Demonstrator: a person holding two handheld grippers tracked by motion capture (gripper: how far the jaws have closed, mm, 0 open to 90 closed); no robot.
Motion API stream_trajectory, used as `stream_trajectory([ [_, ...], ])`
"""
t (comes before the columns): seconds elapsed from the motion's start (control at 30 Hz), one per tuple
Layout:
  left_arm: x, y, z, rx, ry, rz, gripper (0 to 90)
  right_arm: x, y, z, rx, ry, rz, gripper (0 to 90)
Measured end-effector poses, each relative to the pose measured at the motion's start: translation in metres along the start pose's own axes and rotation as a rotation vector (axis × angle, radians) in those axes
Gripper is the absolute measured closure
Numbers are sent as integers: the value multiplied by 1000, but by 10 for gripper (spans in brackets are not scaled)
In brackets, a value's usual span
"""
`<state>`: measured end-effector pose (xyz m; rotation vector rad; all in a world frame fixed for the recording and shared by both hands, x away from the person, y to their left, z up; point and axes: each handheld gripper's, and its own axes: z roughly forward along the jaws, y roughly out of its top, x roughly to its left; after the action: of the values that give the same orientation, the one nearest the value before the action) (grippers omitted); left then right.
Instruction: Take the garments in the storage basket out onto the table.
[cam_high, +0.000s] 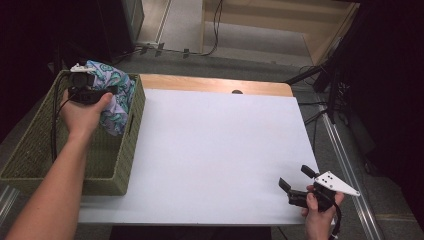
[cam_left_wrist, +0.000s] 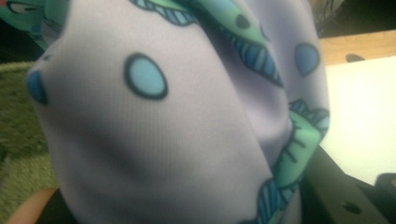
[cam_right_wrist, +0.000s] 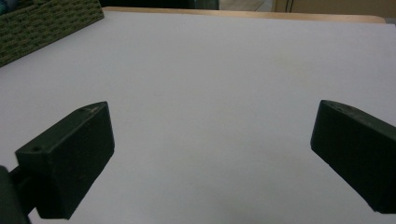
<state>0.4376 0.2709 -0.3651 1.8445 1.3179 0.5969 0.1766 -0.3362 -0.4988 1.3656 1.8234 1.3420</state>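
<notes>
Up at the far left, the left hand-held gripper clamps a bunched cloth above the woven basket; the soft lilac knit, printed with blue and green shapes, hangs long axis downward. Near right, the right hand-held gripper gapes wide over the smooth white bench.

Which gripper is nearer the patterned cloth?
Left. The left gripper grips the patterned cloth over the basket. The right gripper sits open at the table's opposite near corner.
</notes>
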Motion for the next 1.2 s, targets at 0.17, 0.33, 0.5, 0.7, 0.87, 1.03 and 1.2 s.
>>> stream_trajectory([
  [0.17, -8, 2, -13, -44, -4, 35, 666, 0, 0, -1, -1, -2, -1, 0],
  [0.33, -16, 5, -19, -78, -21, 50, 666, 0, 0, 0, -1, -1, 1, 0],
  [0.5, -28, 8, -28, -116, -46, 75, 666, 0, 0, 0, -1, 2, -2, 0],
  [0.7, -46, 9, -38, -156, -82, 97, 665, 1, 0, 0, 0, 2, -2, 0],
  [0.87, -65, 8, -46, -182, -129, 107, 664, 2, 0, 1, 4, 4, -7, 0],
  [1.03, -89, 5, -50, -195, -168, 147, 664, 2, 0, 2, 5, 4, -6, 0],
  [1.2, -105, 3, -52, -205, -205, 161, 663, 2, 0, 2, 2, 6, -7, 0],
])
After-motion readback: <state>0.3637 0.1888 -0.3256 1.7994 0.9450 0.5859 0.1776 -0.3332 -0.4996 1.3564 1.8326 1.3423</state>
